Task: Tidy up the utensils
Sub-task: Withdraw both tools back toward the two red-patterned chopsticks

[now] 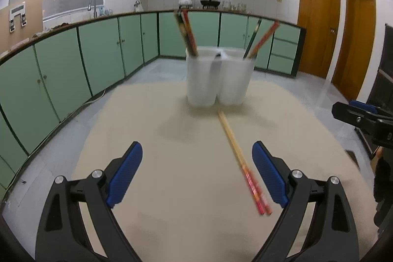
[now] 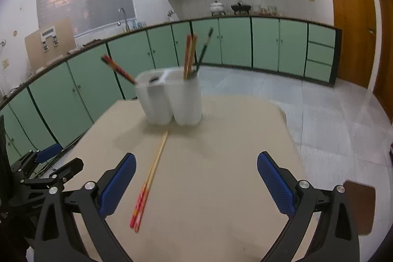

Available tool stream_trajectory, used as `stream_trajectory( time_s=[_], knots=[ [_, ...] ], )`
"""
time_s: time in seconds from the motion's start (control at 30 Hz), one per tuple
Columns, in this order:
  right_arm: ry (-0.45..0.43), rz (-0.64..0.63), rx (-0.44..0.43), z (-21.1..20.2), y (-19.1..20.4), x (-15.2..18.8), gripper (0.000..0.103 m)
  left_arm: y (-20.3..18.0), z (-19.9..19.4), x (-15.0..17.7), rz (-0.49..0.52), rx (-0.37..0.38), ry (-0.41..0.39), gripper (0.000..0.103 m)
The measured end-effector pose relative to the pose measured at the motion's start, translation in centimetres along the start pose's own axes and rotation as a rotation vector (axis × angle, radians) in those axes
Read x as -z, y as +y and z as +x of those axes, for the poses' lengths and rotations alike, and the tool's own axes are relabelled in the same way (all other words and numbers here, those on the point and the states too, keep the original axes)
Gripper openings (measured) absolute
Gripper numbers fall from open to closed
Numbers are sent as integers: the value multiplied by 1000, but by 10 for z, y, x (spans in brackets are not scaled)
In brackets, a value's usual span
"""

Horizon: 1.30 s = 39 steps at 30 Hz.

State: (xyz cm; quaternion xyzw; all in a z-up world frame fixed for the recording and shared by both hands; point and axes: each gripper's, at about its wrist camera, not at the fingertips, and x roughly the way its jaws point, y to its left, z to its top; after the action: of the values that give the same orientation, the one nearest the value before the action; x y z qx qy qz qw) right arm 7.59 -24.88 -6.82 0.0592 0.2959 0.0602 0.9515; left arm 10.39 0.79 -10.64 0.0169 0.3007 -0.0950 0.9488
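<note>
A white two-compartment utensil holder (image 1: 218, 76) (image 2: 172, 97) stands at the far middle of the beige table. Chopsticks (image 1: 186, 34) stand in its left compartment and more chopsticks (image 1: 260, 39) in its right one. A pair of wooden chopsticks with red ends (image 1: 242, 161) (image 2: 149, 178) lies flat on the table in front of the holder. My left gripper (image 1: 196, 173) is open and empty, the pair lying just inside its right finger. My right gripper (image 2: 196, 186) is open and empty, the pair lying by its left finger. Each gripper shows at the other view's edge (image 1: 361, 119) (image 2: 49, 171).
The beige table (image 1: 172, 188) (image 2: 221, 188) has edges on the left and far side, with grey tiled floor beyond. Green kitchen cabinets run along the back and left. Wooden doors (image 1: 319, 16) stand at the right. A brown stool top (image 2: 361, 205) sits right of the table.
</note>
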Motion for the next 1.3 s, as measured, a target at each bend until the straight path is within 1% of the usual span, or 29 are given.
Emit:
stream_trajectory(
  time_s=[0.2,0.33,0.57,0.77,0.87,1.03,1.13,1.3],
  knots=[
    [67,34,2,11,2,33,97,8,13,27,-20,-15,77,88],
    [103,35,9,19,8,51,97,13,16,38,-25,-33,100,88],
    [159,22,-6,30,27,75,97,21,22,47,-34,-53,136,88],
    [189,-6,-15,38,44,87,92,29,23,50,-57,-50,155,88],
    [206,-17,-26,40,50,91,84,30,25,51,-63,-51,161,88],
    [239,-44,-44,45,61,94,66,33,27,51,-78,-50,166,88],
    [262,-71,-48,48,68,96,57,34,27,52,-87,-47,169,88],
    [275,-108,-28,50,75,97,55,34,29,52,-94,-44,174,88]
  ],
)
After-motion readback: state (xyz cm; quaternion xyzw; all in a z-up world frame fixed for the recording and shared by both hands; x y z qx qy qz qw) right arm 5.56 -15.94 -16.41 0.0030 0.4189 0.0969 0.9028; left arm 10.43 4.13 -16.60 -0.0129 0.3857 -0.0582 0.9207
